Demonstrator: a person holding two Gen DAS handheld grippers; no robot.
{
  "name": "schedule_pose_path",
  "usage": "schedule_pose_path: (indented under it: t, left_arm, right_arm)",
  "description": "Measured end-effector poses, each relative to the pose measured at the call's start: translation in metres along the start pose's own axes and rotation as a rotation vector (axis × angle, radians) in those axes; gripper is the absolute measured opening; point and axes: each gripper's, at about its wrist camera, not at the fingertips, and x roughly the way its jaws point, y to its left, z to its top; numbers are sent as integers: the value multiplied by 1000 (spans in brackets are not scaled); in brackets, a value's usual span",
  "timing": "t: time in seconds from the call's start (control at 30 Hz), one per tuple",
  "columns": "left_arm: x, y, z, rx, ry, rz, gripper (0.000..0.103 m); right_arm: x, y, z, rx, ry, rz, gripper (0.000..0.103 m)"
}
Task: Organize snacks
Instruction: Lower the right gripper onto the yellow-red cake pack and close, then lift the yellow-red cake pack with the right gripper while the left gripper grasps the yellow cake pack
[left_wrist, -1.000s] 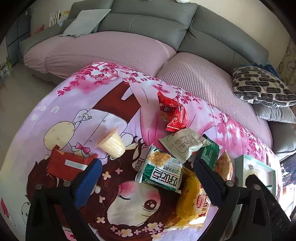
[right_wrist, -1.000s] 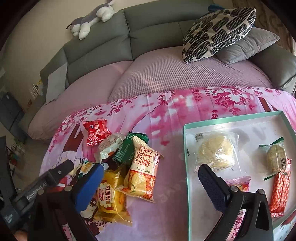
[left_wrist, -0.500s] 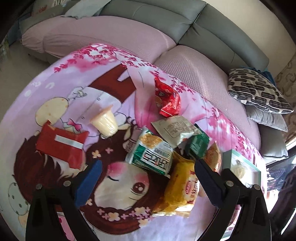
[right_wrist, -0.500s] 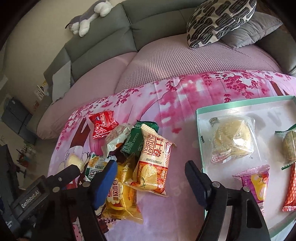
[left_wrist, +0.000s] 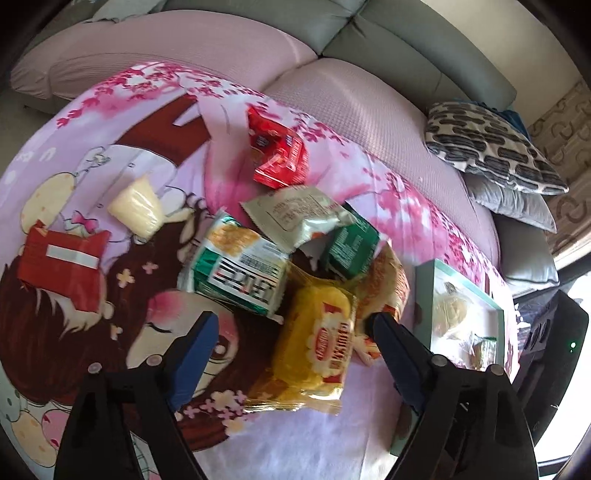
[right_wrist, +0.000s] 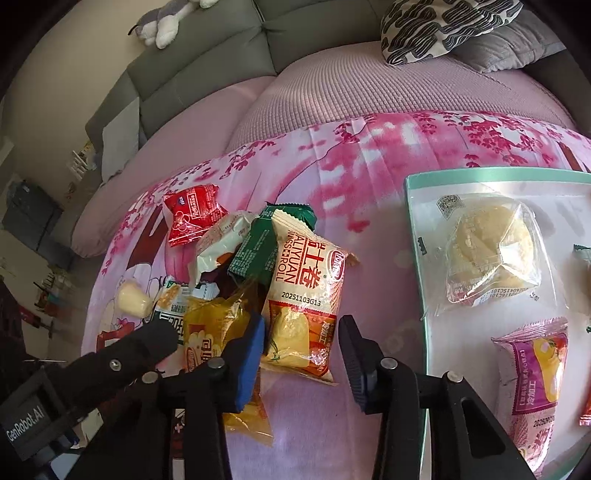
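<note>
Dropped closer to the snack pile than a second ago, tipped further down too. On the right tongs (right_wrist: 302, 325): just been closing hard, now narrow around the near end of the egg-roll packet (right_wrist: 306, 280), not visibly squeezing it yet. On the left tongs (left_wrist: 291, 321): closing a little, wide apart over the yellow packet (left_wrist: 317, 339), nothing gripped. Both packets in the heap on the cartoon cloth (right_wrist: 369, 166), just left of the tray (right_wrist: 413, 206). Best to pinch the egg-roll wrapper alone, low on its near edge, then lift straight up to avoid dragging the neighbours. Both wrists angled steeply down and forward, no roll.
</note>
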Motion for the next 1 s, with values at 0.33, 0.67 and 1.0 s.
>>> schedule_pose_path:
  t: [0.33,0.67,1.0]
  left_arm:
    - [14,-11,-7,38,47,17,59]
    - [22,-15,-12,53,50,53,43]
    - [22,-18,-13,66,38,75,42]
  right_arm:
    - [-4,-3,-11,-29,20,-29,37]
    - [-13,-9,-24,-29,55,-45,37]
    - [-5,-12,-23,-24,72,-20,37]
